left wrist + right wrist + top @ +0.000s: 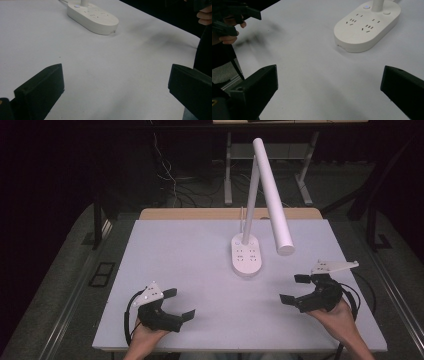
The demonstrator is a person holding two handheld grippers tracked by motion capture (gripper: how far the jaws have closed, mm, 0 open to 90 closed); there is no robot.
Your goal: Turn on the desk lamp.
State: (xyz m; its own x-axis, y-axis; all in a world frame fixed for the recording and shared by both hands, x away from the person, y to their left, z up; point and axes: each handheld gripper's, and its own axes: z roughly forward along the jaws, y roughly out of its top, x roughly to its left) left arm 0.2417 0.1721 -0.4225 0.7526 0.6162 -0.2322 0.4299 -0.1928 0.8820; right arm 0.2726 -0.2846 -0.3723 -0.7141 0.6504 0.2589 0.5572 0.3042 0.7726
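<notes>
— While both hands sit low at the near edge, where's the lamp?

— Middle of the white table (200, 270), toward the back. The desk lamp (270, 195) rises from an oval socket base (246, 256), its long head slanting down to the right.

— And the tongs?

— The left gripper (181, 305) is spread wide, nothing between its jaws. The right gripper (292, 289) is spread too, also bare. Each rests near its own front corner, well apart from the base.
</notes>
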